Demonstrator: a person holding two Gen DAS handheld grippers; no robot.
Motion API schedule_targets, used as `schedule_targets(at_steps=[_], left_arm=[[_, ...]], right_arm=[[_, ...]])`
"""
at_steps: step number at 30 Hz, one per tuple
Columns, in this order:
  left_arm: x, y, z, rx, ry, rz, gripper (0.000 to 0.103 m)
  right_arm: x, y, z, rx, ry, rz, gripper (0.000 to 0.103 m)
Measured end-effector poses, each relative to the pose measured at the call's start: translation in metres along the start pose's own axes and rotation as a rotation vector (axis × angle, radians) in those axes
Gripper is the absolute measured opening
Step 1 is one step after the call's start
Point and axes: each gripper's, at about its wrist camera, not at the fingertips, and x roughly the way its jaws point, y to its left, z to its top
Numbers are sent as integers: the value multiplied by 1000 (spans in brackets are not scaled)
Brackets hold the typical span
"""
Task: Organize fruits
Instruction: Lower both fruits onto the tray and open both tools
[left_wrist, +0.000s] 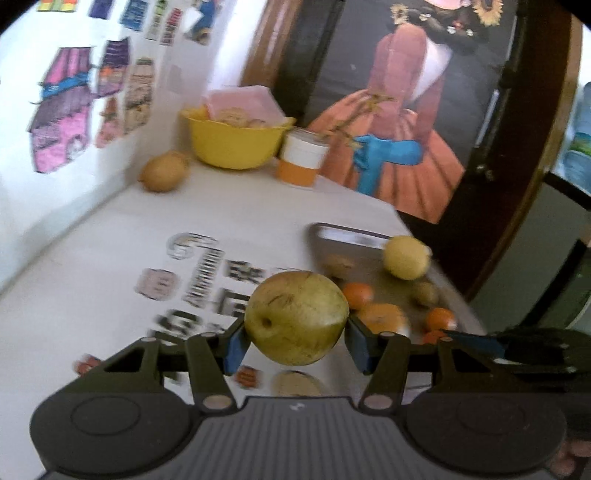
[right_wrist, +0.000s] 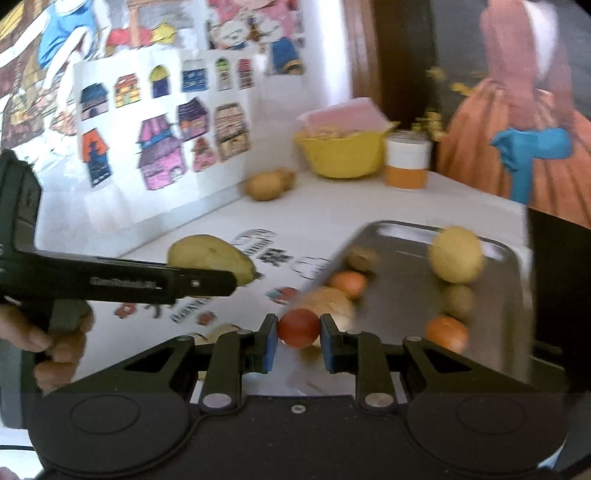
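Left wrist view
- Left gripper: closed on a yellow-green pear at lower centre, blue pads pressing its two sides so it hangs clear of the white table.
- Metal tray: right of centre, holding a lemon, small oranges and brownish fruits; it looks to be the collecting place, which would explain the pear being carried beside it.
- Yellow bowl: upper centre against the wall, an orange-and-white jar just beside it.

Right wrist view
- Right gripper: pinching a small red fruit, perhaps a tomato, though blur leaves that unsure; jaws narrowly set, at lower centre.
- Tray: right half of frame, near the red fruit.
- Pear: centre left, partly hidden behind the other gripper's black finger.
- Person's hand: lower left, gripping that handle.
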Motion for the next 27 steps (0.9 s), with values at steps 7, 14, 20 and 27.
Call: schedule_targets(at_steps=[7,14,20,27], left_arm=[[3,-41,-15,45,35,-66,60],[8,-61,-29,79,70,-63,59],[11,-67,-32,98,93,-44,58],[10,-69,-31,99,100,-40,58]], right_arm=[[-18,-27,-28,18,-29,-113,26],[-24,-41,-43,59,-41,-149,27],[-26,-40,-45,69,-59,-151,27],[-32,-34,-47,61,-78,-160,34]])
